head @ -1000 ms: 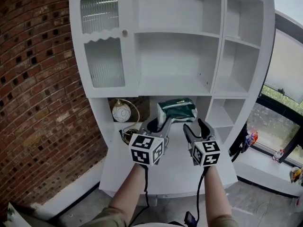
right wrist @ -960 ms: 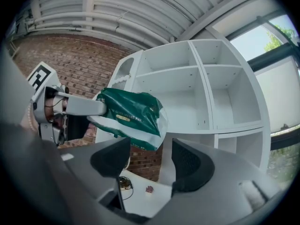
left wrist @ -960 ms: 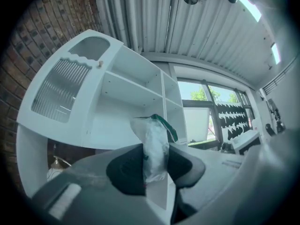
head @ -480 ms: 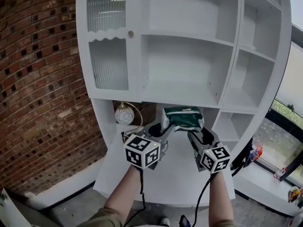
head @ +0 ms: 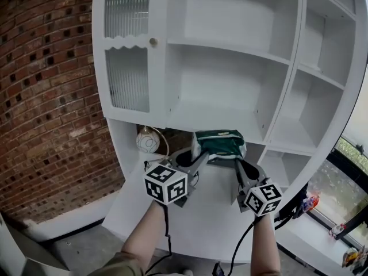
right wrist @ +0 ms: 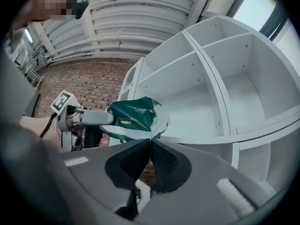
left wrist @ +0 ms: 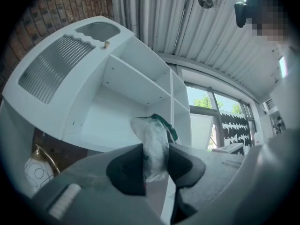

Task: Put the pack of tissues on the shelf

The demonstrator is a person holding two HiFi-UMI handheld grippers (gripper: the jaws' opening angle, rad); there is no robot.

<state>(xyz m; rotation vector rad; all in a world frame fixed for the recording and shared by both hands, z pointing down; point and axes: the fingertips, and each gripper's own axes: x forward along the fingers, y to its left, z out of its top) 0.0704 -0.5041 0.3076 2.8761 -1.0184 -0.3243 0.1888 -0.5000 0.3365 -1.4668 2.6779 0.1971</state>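
Head view, shelf (head: 218, 117): bay just above the pack; I could clip its lip.
Pack of tissues (head: 218, 144): airborne below it, hung by its wrapper.
Left gripper (left wrist: 157, 158), fingers: clamped on loose film; could slip.
Right gripper (right wrist: 150, 146), fingers: just closed together at the wrapper's edge; catch unclear.

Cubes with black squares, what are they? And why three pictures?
Those cubes belong to two tools a person holds, one per hand. Each is a hand-held gripper, like big tongs. The head view comes from a camera on the person's head; the other two from cameras riding on the tools. The left hand-held gripper pinches the clear plastic end of a green pack of tissues, lifted in front of a white shelf unit. The right hand-held gripper has just snapped shut right at the pack's edge; I cannot tell whether it pinches the wrapper. Below is a white ledge with a round white globe at its back.
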